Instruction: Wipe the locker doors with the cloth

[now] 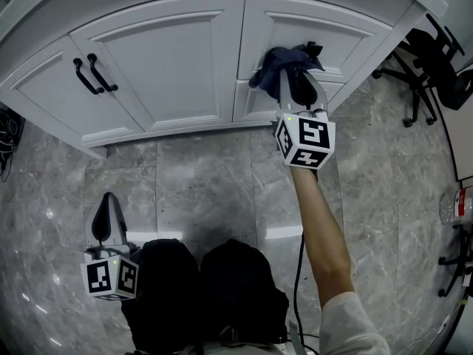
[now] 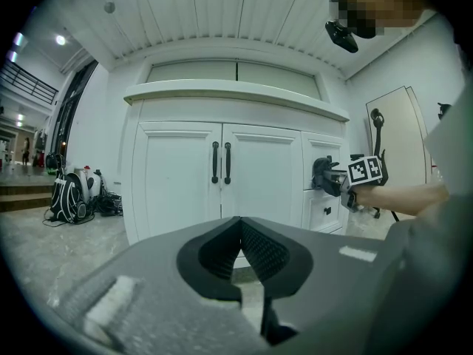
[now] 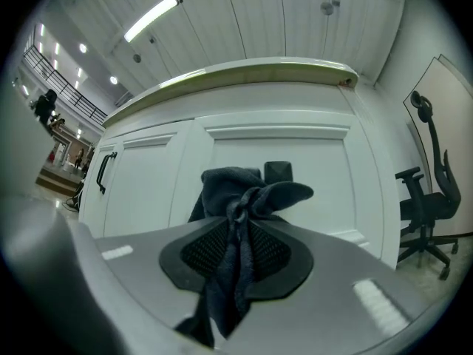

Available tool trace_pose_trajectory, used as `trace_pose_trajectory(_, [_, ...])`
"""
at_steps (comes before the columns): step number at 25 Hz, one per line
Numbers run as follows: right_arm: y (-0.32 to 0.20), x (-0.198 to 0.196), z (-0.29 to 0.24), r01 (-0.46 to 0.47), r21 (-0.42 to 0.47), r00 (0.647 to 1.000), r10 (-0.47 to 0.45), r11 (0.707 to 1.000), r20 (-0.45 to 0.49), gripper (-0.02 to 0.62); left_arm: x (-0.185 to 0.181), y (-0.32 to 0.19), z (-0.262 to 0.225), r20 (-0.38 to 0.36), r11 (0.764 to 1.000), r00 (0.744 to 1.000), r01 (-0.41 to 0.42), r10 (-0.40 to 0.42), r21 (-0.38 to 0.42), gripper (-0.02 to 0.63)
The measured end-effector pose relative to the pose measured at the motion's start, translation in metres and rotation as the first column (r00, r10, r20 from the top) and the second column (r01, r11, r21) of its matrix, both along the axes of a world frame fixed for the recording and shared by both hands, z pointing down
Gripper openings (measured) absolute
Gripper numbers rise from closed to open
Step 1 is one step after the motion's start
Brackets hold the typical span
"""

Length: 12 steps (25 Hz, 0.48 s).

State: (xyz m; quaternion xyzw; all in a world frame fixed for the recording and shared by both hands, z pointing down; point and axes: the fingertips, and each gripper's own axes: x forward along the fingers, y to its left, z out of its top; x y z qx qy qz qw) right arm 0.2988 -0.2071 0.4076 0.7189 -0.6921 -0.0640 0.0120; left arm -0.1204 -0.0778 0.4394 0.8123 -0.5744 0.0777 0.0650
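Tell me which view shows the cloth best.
Right gripper view: the dark cloth fills the centre, pinched in the jaws of the right gripper, folds clear. Head view shows it bunched at the white cabinet, partly behind the gripper. Left gripper view shows only a small dark lump at right.

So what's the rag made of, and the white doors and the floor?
The cloth looks like soft, fuzzy fabric: it bunches and droops. The locker doors seem painted wood or board, smooth white with framed panels. The floor looks like polished grey stone or tile: veined, glossy.
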Motion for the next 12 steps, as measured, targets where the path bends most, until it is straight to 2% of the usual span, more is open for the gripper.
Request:
trace_pose_trajectory(6, [-0.007, -0.033, 0.002, 0.043, 0.003, 0.999, -0.043, 0.999, -0.031, 0.084, -0.013, 0.002, -0.001, 0.000, 1.000, 1.000, 0.015, -0.015, 0.014, 0.002])
trace_pose_trajectory(12, [0.003, -0.049, 0.003, 0.092, 0.013, 0.994, -0.091, 0.996, -0.065, 0.084, -0.024, 0.005, 0.000, 0.004, 0.999, 1.000, 0.020, -0.020, 0.031, 0.002])
